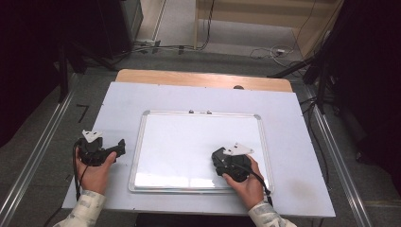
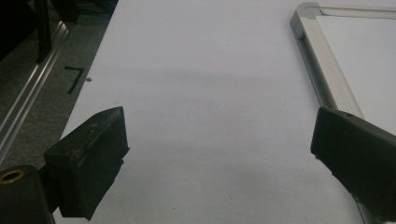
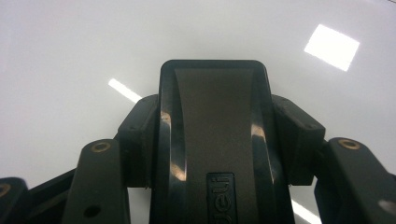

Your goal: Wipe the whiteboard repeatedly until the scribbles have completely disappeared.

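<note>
A white whiteboard (image 1: 189,142) with a silver frame lies flat in the middle of the table. My right gripper (image 1: 220,160) rests on its lower right part, held by a hand. In the right gripper view the right gripper (image 3: 217,128) is shut on a black plastic eraser (image 3: 215,93), whose flat back faces the camera over the glossy board surface (image 3: 70,56). My left gripper (image 1: 116,147) is left of the board, over the white tabletop. Its jaws stand wide apart in the left gripper view, the left gripper (image 2: 219,140) open with nothing between them.
The whiteboard's frame corner (image 2: 308,18) lies to the right of the left gripper. A white sheet (image 1: 283,123) covers the wooden table (image 1: 203,78). Cables (image 1: 269,52) run on the floor behind, with dark stands at both sides.
</note>
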